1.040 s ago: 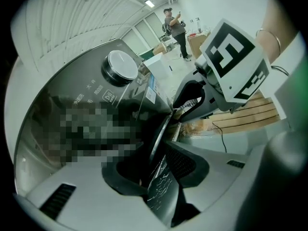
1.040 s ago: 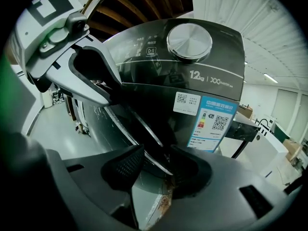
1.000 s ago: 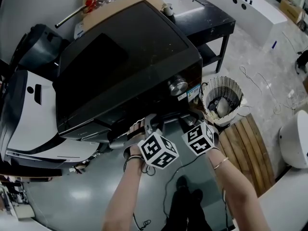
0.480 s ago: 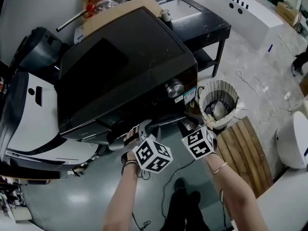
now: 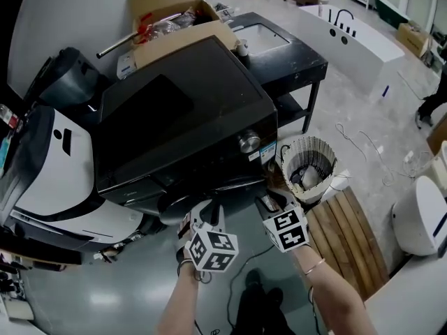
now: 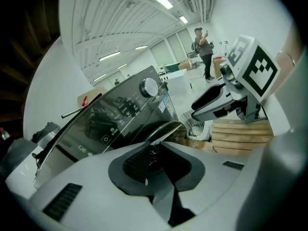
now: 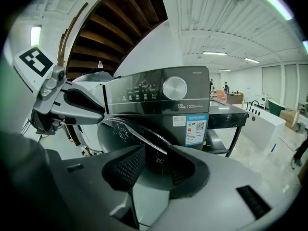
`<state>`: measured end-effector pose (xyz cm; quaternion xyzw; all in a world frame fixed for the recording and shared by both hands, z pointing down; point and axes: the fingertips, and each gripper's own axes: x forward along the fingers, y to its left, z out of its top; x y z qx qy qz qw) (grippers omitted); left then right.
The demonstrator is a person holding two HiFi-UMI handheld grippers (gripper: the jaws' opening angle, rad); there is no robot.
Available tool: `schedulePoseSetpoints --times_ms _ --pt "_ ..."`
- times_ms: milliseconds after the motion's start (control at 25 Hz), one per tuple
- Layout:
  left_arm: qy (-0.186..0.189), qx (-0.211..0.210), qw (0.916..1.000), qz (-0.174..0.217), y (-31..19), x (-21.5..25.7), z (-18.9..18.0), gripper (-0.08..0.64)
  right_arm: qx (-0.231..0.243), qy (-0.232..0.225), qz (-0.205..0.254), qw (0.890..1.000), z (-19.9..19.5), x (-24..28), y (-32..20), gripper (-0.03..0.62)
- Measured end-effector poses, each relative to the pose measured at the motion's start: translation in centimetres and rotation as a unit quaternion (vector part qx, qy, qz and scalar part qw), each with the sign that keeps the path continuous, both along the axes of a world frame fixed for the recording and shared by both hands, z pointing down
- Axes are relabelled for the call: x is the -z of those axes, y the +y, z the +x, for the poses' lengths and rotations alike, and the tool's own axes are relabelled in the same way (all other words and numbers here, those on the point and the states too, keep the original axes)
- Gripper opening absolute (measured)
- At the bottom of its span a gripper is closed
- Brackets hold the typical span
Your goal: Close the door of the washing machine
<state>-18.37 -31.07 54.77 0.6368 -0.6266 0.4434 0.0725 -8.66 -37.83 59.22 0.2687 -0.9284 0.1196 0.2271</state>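
Note:
The black washing machine (image 5: 181,110) stands with its front toward me, its knob (image 5: 249,143) at the right. Its round glass door (image 5: 192,204) hangs ajar below the front panel. My left gripper (image 5: 209,218) points at the door's middle and my right gripper (image 5: 269,204) at its right side. In the left gripper view the door's chrome rim (image 6: 163,130) runs into the gap of the closing jaws (image 6: 155,160). In the right gripper view the door rim (image 7: 139,131) crosses between that gripper's jaws (image 7: 155,163), which stand wide and are closing slightly. I see no pad pressing on the door.
A woven basket (image 5: 307,166) sits just right of the machine, with a slatted wooden bench (image 5: 349,236) in front of it. A black table with a sink (image 5: 283,47) stands behind, a cardboard box (image 5: 167,9) on top. White appliances stand at the left (image 5: 49,166) and far right (image 5: 419,222).
Both grippers have drawn back from the machine's front toward me, lower in the head view. The left gripper has rolled. The head view now takes in more of the machine's back.

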Motion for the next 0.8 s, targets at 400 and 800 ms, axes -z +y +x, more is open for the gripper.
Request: schedulePoseSetpoints --times_ms 400,800 --pt "0.069 0.082 0.9922 0.064 8.7 5.2 1.2 0.023 -0.006 -0.044 0.009 0.999 3.4 8.0 7.1 0.062" --pt "0.188 0.161 0.9574 0.149 16.8 11.1 3.9 0.021 -0.01 -0.094 0.012 0.995 7.2 16.4 15.1 0.006"
